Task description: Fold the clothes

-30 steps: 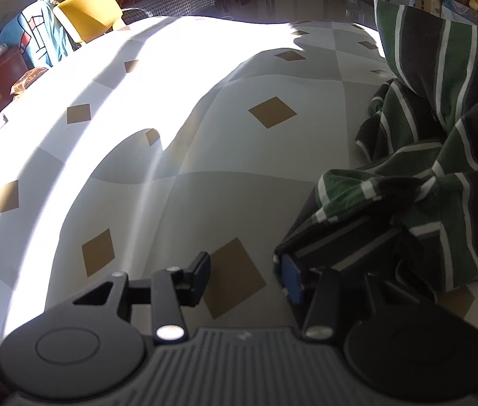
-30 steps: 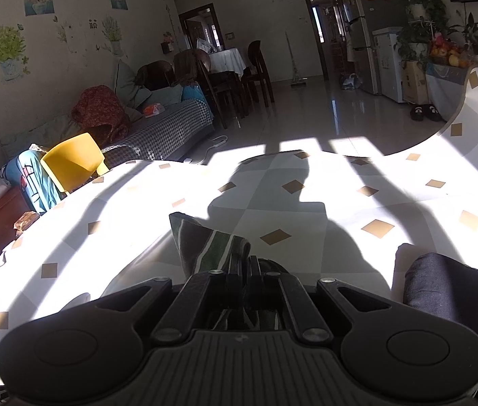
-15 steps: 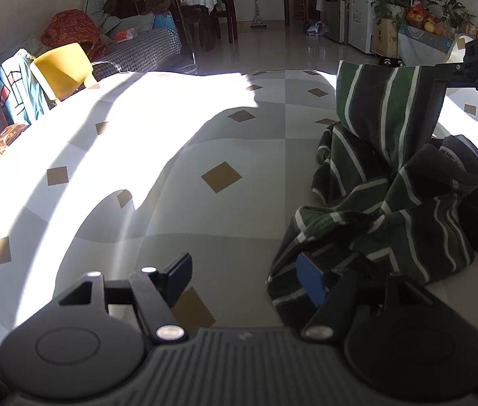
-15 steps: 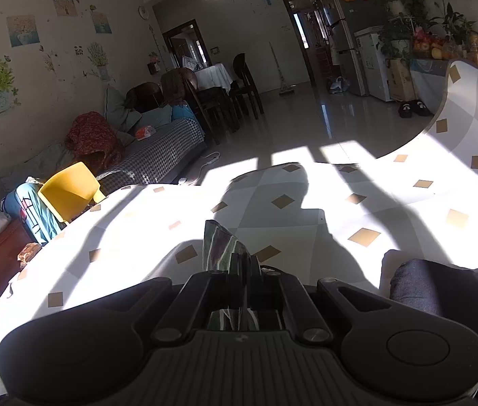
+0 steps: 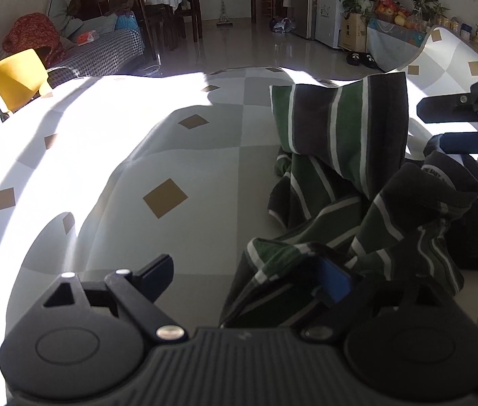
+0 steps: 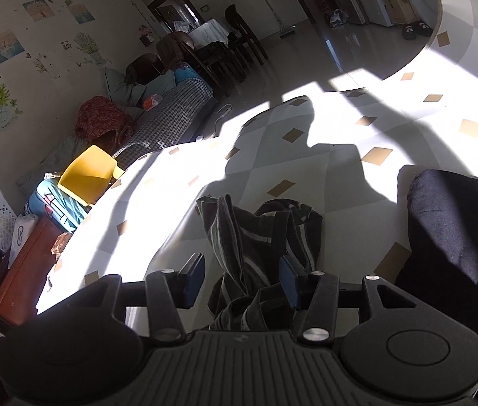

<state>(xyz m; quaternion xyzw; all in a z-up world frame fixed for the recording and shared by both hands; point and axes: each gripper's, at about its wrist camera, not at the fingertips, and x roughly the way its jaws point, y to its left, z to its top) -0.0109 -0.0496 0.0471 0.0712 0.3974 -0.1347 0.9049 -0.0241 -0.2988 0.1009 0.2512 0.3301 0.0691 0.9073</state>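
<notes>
both grippers spread wide over a striped garment

the left gripper point(image 5: 245, 277) has its jaws wide apart and grips nothing; its right finger point(image 5: 335, 282), with a blue pad, is partly covered by a fold of the striped garment point(image 5: 337, 155), while the left finger sits over bare tablecloth. the right gripper point(image 6: 240, 279) is also spread wide, with the garment bunched loosely in the gap between its blue pads and not pinched.

the garment is soft knit cloth in dark grey, green and thin white stripes, crumpled in a heap, with one flat panel standing up at the back. a dark navy garment point(image 6: 455, 237) lies just beside it on the right.

both rest on a table under a smooth tablecloth point(image 5: 178, 155) of pale grey and white diamonds with small tan squares, crossed by strong sunlight and hard shadows. beyond it are a yellow chair point(image 5: 15, 77), a checked sofa point(image 5: 103, 54), a dining table with dark chairs and a glossy floor.
</notes>
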